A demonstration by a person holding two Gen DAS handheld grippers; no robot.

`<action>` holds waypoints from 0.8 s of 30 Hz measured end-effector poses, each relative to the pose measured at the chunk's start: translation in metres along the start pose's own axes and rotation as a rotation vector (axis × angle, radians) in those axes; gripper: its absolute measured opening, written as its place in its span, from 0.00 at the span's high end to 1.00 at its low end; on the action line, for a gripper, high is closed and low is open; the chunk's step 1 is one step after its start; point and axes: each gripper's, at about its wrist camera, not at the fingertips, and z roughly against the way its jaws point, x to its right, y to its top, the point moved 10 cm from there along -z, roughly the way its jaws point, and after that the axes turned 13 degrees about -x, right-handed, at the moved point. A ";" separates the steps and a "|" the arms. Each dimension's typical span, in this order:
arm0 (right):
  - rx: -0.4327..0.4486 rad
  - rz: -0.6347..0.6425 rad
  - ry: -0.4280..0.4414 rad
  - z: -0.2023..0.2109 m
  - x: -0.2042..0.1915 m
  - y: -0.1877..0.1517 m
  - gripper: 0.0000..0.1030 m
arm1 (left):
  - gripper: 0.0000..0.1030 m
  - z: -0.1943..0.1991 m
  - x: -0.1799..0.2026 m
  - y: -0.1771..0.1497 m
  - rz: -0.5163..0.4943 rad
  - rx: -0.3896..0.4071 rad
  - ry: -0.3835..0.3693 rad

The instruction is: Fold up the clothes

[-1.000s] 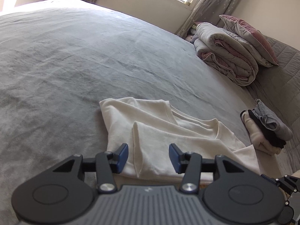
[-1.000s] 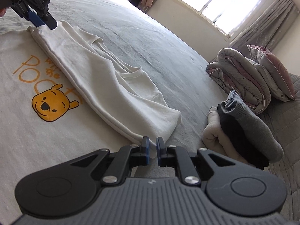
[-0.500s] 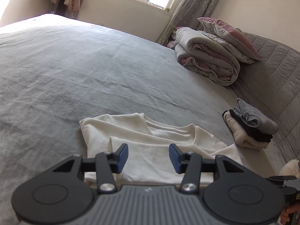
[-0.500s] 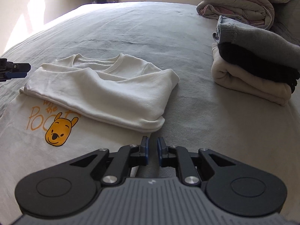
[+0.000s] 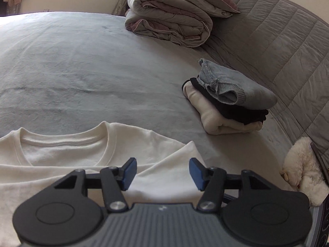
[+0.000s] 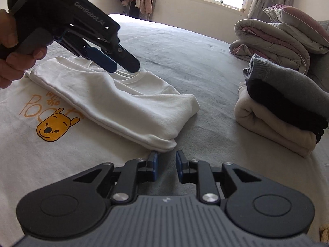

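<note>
White sweatshirt [image 6: 115,100], top folded over, on the grey bed [image 6: 185,47]. Left gripper [image 5: 162,171], jaws spread, above its collar; right gripper [image 6: 166,165], jaws slightly parted and empty, just short of the folded edge. Right of both: stack of folded clothes [image 6: 283,107]; beyond it, a rolled duvet [image 5: 168,18].

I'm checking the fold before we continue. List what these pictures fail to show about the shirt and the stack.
- White T-shirt: its lower body runs off the bottom and left edges of the right wrist view; the left gripper body covers it in the left wrist view.
- Orange lettering: the folded sleeve covers the end of the word.
- Folded stack: cut off by the right edge of the right wrist view.
</note>
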 end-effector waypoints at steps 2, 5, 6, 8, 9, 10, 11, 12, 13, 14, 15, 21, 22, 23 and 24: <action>0.025 0.040 -0.035 0.001 0.000 0.002 0.68 | 0.43 -0.019 0.013 0.006 -0.023 -0.020 0.004; 0.055 0.080 -0.070 0.003 0.000 0.004 0.68 | 0.43 -0.040 0.022 0.015 -0.041 -0.043 0.023; 0.064 0.092 -0.078 0.003 0.000 0.005 0.68 | 0.43 -0.045 0.023 0.018 -0.044 -0.047 0.031; 0.079 0.125 -0.096 0.003 -0.002 0.008 0.68 | 0.44 -0.051 0.024 0.022 -0.046 -0.051 0.034; 0.083 0.135 -0.100 0.002 -0.002 0.009 0.70 | 0.46 -0.054 0.025 0.022 -0.043 -0.058 0.031; 0.083 0.146 -0.103 0.000 -0.003 0.010 0.71 | 0.49 -0.056 0.025 0.022 -0.039 -0.064 0.027; 0.077 0.157 -0.105 -0.002 -0.005 0.010 0.72 | 0.63 -0.059 0.025 0.022 -0.035 -0.071 0.023; 0.072 0.169 -0.107 -0.005 -0.006 0.011 0.73 | 0.83 -0.060 0.027 0.021 -0.036 -0.070 0.019; 0.065 0.175 -0.107 -0.006 -0.007 0.011 0.78 | 0.94 -0.061 0.028 0.021 -0.038 -0.069 0.015; 0.055 0.172 -0.102 -0.007 -0.008 0.011 0.84 | 0.96 -0.062 0.030 0.020 -0.040 -0.069 0.011; 0.045 0.169 -0.097 -0.007 -0.009 0.011 0.84 | 0.96 -0.059 0.033 0.021 -0.063 -0.037 0.026; 0.007 0.077 -0.041 0.008 -0.002 0.013 0.95 | 0.97 -0.059 0.041 0.021 -0.118 0.042 0.079; -0.016 0.067 -0.035 0.006 -0.001 0.012 0.95 | 0.97 -0.061 0.041 0.021 -0.119 0.045 0.084; -0.040 0.057 -0.030 0.004 -0.001 0.010 0.95 | 0.96 -0.063 0.041 0.020 -0.120 0.048 0.090; -0.062 0.047 -0.024 0.001 0.000 0.008 0.95 | 0.96 -0.065 0.042 0.020 -0.121 0.051 0.095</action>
